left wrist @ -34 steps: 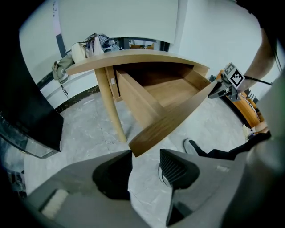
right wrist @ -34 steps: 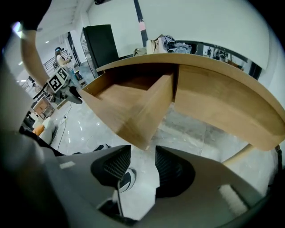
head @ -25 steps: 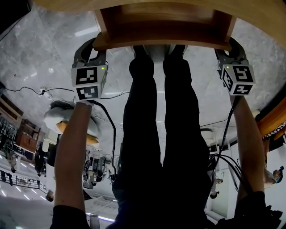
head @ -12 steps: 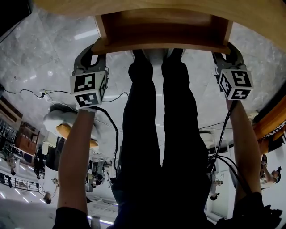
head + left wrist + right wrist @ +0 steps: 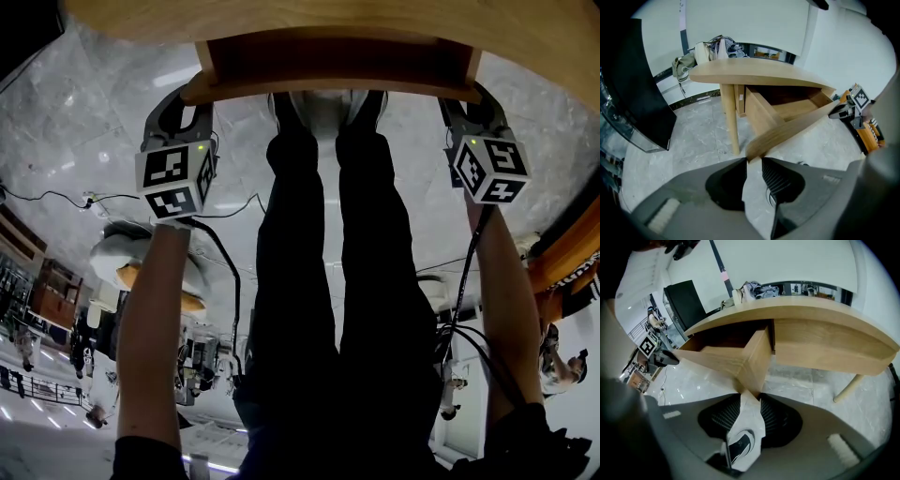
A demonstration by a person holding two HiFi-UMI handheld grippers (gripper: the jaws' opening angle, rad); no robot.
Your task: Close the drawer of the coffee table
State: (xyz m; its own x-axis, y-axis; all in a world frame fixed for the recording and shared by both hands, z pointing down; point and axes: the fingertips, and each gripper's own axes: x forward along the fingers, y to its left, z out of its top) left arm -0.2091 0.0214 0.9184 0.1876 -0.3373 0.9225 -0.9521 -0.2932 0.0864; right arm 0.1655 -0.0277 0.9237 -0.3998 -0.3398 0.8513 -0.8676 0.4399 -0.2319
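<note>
Pale wooden coffee-table drawer point(image 5: 333, 66) at 12 o'clock, partly out under the tabletop point(image 5: 281, 19). Left gripper point(image 5: 752, 161) pinches its front corner at 10, right gripper point(image 5: 750, 399) at 2. Prob stiff, light-ish; push both ends evenly or it'll jam

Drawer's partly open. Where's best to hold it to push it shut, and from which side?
Grip the front panel at its two ends, coming from the front, jaws straddling its thin edge. It's a long flat board, so pushing at both ends should keep the drawer square. The left gripper and right gripper pinch those ends now.
</note>
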